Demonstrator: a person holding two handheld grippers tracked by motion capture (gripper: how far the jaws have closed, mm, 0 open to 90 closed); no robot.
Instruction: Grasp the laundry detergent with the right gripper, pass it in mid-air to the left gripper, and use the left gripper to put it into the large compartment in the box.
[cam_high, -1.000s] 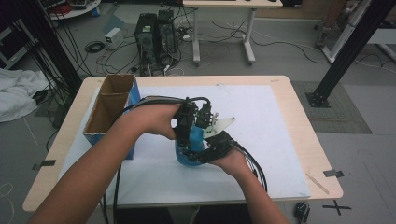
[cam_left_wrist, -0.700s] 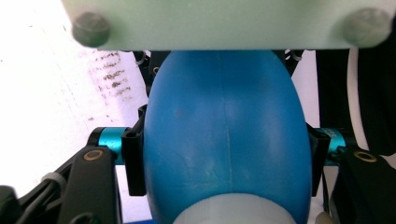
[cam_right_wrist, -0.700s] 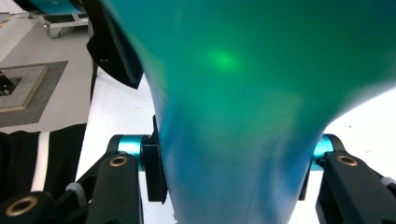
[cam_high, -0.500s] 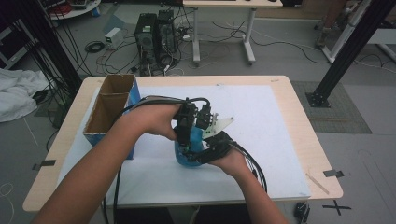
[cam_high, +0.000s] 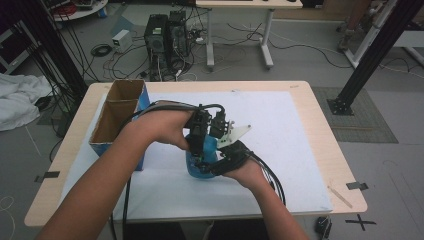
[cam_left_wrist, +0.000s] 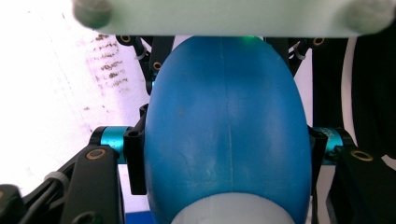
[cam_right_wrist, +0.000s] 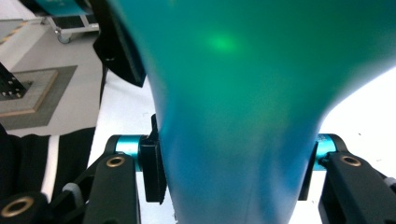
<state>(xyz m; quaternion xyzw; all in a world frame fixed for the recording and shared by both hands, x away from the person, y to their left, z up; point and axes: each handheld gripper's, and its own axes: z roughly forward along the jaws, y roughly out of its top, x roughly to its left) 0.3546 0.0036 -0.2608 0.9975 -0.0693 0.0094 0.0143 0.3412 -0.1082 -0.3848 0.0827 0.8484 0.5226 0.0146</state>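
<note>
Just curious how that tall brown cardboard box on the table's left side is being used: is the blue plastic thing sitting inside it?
No: the blue plastic object sits on the white mat, beside the brown cardboard box.

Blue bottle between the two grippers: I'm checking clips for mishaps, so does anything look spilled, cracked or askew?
Nothing stands out. The blue bottle looks whole, clamped between the left gripper pads, with the right gripper jaws at its narrower part. No spill shows on the white mat, and the cardboard box stands upright.
</note>
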